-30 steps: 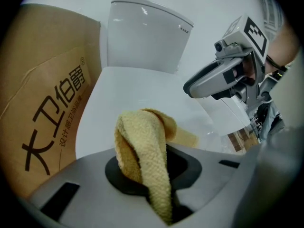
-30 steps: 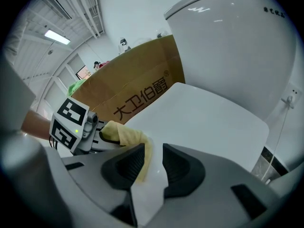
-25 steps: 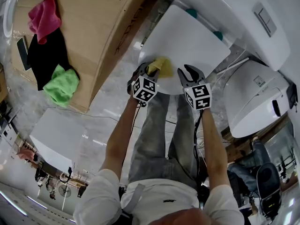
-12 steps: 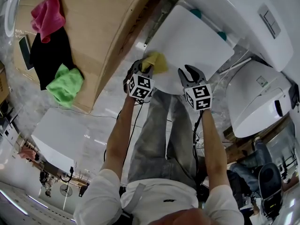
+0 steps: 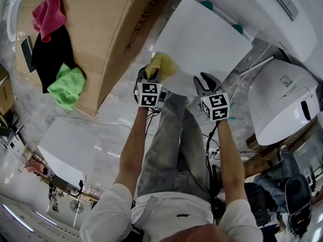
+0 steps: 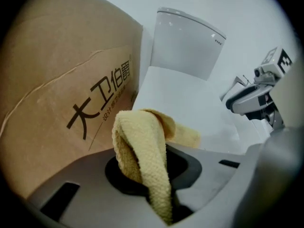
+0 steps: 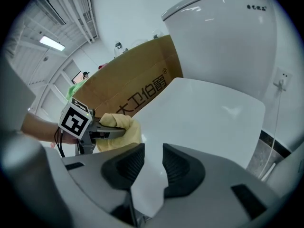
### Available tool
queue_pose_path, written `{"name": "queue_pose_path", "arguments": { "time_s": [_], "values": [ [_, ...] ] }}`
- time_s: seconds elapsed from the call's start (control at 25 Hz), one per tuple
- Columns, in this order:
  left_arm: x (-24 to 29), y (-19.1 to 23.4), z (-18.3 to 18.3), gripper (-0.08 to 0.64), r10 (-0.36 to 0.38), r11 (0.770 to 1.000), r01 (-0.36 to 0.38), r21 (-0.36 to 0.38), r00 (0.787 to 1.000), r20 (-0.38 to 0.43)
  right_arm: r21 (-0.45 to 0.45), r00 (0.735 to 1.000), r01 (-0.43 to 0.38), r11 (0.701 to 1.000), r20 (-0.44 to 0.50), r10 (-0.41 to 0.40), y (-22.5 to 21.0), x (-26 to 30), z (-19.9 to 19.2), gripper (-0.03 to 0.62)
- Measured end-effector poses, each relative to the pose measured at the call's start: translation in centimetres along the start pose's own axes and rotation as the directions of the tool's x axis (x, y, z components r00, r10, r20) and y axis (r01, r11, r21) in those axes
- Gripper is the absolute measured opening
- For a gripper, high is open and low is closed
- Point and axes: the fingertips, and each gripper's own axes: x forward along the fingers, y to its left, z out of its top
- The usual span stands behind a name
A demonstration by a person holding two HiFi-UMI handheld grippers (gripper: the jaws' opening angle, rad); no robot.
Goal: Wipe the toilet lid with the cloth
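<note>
Light: I see bright, even overhead light; ceiling strip lamp point(image 7: 52, 42) at ten o'clock in the right gripper view.
Glare: toilet lid point(image 5: 207, 39) nearly blown white.
Distortion: strong fisheye, dark corners.
Focus: nearest foreground soft.

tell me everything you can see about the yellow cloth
The yellow cloth is pale, soft and nubby, like a woven towel. It is bunched and folded rather than spread flat, and is pinched in the left gripper between its fingers. One fold droops back over them. The rest bulges forward onto the near left edge of the white toilet lid, close to the cardboard box.
</note>
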Motion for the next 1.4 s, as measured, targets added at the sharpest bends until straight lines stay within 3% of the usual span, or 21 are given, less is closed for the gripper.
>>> {"name": "queue_pose_path", "arguments": {
  "time_s": [0.44,0.88,1.12,1.4],
  "values": [
    [-1.3,-3.8,-3.6,0.078,0.005,1.0,-0.004,0.011,1.0,-0.023,0.026,0.998,0.023,0.999,0.056,-0.025,0.6,-3.7,-3.6,0.133],
    [-3.0,-10.5,-6.6,0.078,-0.078,0.996,0.078,0.048,0.997,0.003,0.01,0.992,0.066,0.998,0.104,-0.066,2.6,-8.9,-7.3,0.133],
    [-9.1,-14.6,-3.4,0.078,-0.144,0.979,0.126,0.163,0.984,0.104,-0.008,0.978,0.102,0.995,0.181,-0.099,4.7,-13.8,-5.7,0.135],
    [-21.6,-16.3,2.6,0.078,-0.177,0.966,0.122,0.228,0.954,0.24,-0.027,0.948,0.149,0.989,0.288,-0.135,10.0,-23.1,-0.7,0.135]
  ]
}}
